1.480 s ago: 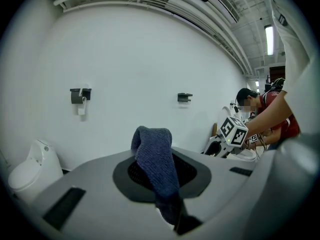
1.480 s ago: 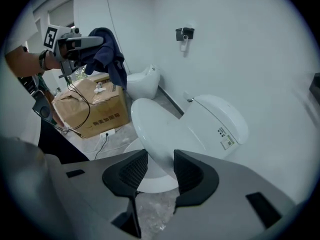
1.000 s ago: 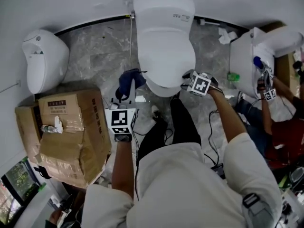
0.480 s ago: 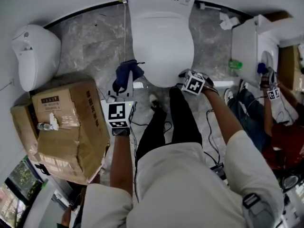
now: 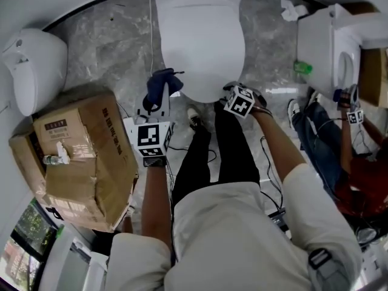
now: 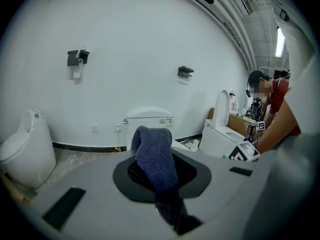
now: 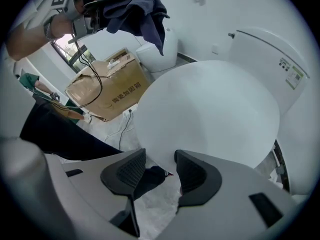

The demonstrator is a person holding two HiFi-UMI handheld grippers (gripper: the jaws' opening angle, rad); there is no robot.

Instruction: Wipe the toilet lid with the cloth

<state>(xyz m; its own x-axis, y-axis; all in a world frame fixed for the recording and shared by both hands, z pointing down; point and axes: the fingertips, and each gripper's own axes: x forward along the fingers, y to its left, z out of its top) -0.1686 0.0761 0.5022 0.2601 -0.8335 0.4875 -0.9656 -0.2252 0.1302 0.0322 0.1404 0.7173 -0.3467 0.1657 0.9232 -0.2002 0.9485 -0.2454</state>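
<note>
Approach step: left claw (image 5: 156,103) is pinching dark blue knitted cloth (image 6: 153,153) left of centre, just beside white oval toilet lid (image 5: 200,41). Right claw (image 7: 160,172) is sitting spread, empty, at lid's front edge. Next likely: bringing cloth onto lid.

Restroom-type rm w/ several fixtures, not a home bath: white toilet (image 5: 200,47) just ahead of right tool (image 5: 232,93), urinal (image 5: 33,65) well left of left tool (image 5: 159,97), 2nd toilet (image 5: 327,47) off to right w/ another person (image 5: 357,168) beside it. Marble-look floor (image 5: 115,47), cardboard box (image 5: 79,156) left of left tool.
</note>
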